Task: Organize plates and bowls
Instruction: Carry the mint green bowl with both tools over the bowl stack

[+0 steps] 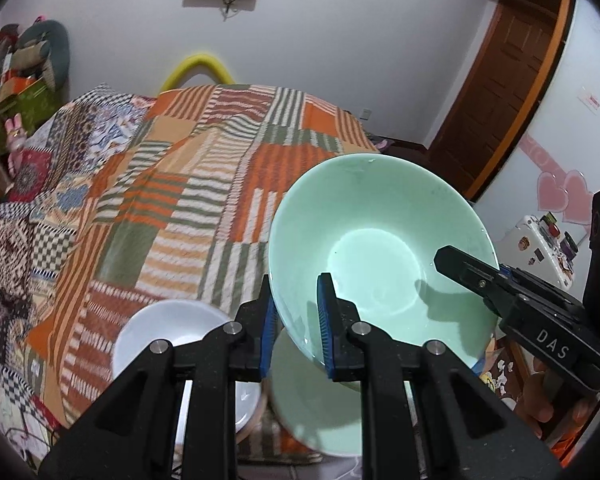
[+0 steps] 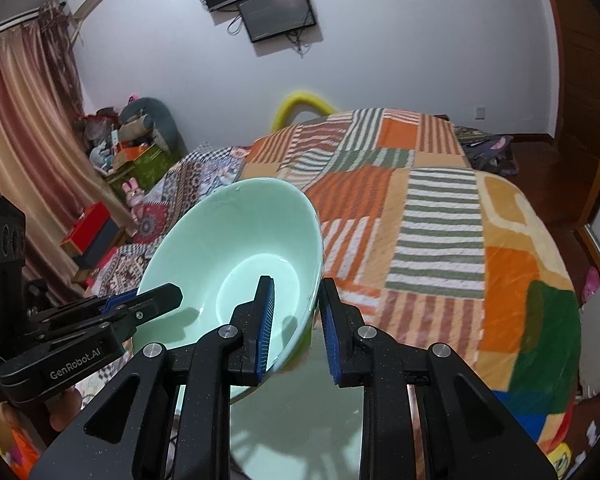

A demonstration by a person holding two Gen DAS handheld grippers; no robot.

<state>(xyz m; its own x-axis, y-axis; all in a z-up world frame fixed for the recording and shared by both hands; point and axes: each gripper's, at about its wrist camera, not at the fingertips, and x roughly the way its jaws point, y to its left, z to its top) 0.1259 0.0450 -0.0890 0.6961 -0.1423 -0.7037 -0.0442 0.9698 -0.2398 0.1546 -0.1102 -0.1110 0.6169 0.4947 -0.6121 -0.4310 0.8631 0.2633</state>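
Note:
A pale green bowl [image 1: 380,248] is held up in the air, tilted. My left gripper [image 1: 296,328] is shut on its near left rim, one finger inside and one outside. My right gripper [image 2: 298,328] is shut on the opposite rim of the same green bowl [image 2: 236,248]. The right gripper also shows in the left wrist view [image 1: 452,264], and the left gripper in the right wrist view [image 2: 168,296]. Below the bowl lies a pale green plate [image 1: 316,412], which also shows in the right wrist view [image 2: 300,412]. A white bowl [image 1: 172,332] sits to its left.
A bed with a striped patchwork blanket [image 1: 204,184] fills the space beyond the dishes. A wooden door [image 1: 500,92] is at the far right. Cluttered boxes [image 2: 132,156] and a curtain [image 2: 24,140] stand at the left. A screen [image 2: 276,12] hangs on the wall.

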